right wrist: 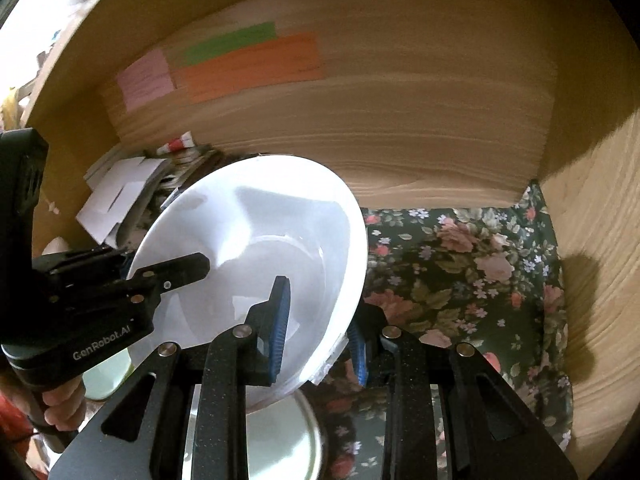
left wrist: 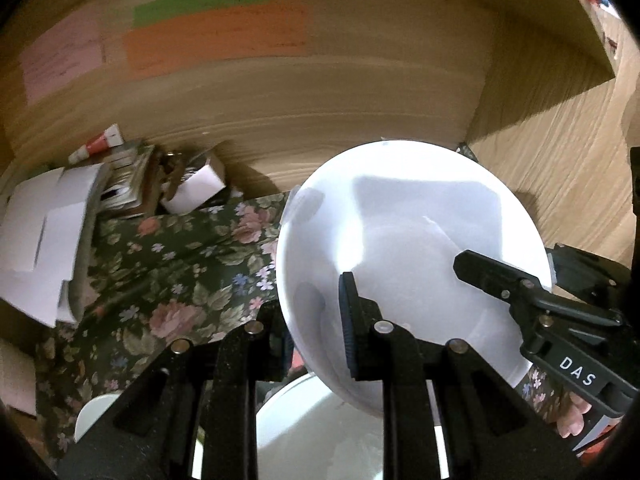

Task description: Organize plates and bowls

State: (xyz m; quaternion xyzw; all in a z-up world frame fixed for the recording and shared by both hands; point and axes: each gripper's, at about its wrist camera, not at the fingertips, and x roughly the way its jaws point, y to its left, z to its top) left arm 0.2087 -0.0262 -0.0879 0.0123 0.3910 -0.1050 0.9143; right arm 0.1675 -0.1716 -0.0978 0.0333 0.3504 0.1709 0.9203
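A large white bowl [left wrist: 416,232] hangs tilted above the floral surface, held by its rim from two sides. My left gripper [left wrist: 312,304] is shut on the bowl's left rim, with one blue-padded finger [left wrist: 348,320] inside the bowl and the other outside. In the right wrist view the same bowl [right wrist: 260,240] has my right gripper [right wrist: 320,316] shut on its right rim, one pad [right wrist: 280,320] inside and one outside. Each gripper shows in the other's view on the far rim. Under the bowl lies another white dish [left wrist: 316,436].
A floral cloth [right wrist: 472,280] lines the wooden cabinet floor. Wooden walls [right wrist: 420,140] close in the back and right side. Papers and small boxes [left wrist: 48,236] are piled at the back left. Coloured notes [left wrist: 216,36] stick to the back wall. A pale dish [right wrist: 108,372] sits low left.
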